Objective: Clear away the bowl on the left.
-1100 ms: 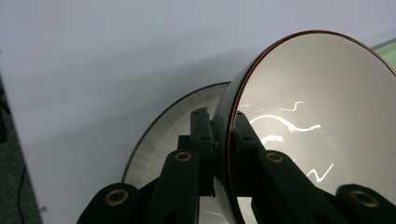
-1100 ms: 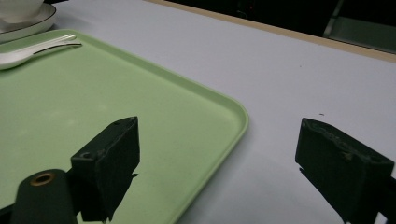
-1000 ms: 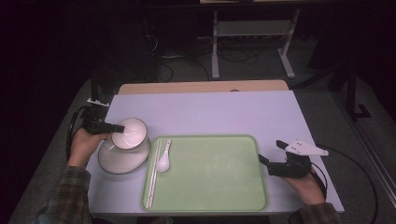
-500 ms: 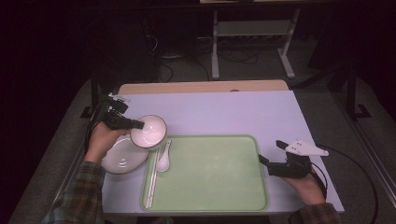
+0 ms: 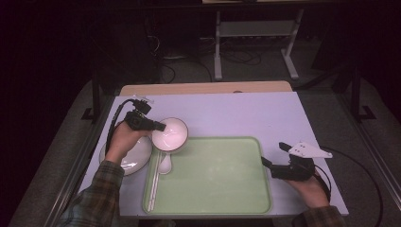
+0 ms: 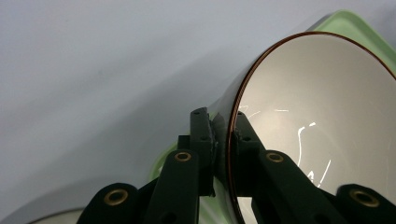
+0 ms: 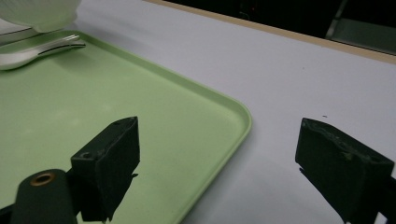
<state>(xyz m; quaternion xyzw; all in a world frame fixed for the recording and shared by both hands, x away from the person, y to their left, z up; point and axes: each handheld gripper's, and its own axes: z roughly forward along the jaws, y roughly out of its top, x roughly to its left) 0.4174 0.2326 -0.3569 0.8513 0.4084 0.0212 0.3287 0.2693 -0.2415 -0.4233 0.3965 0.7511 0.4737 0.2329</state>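
Bowl [image 5: 169,134], white with a thin brown rim, hangs tilted above the green tray's [image 5: 213,208] far-left corner, the left gripper [image 5: 158,126] clamped on its rim. The right gripper [image 5: 274,161] rests beside the tray, jaws apart. With so narrow a pinch, the tilted bowl could slip and fall onto the spoon [image 5: 164,163].

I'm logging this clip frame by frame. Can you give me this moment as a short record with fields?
held item: white bowl, pinched at its rim
left tool: shut on the bowl, lifted above the tray's far left corner
right tool: open, holding nothing, at the tray's right edge
green tray: spoon and chopsticks along its left side
plate: left of tray
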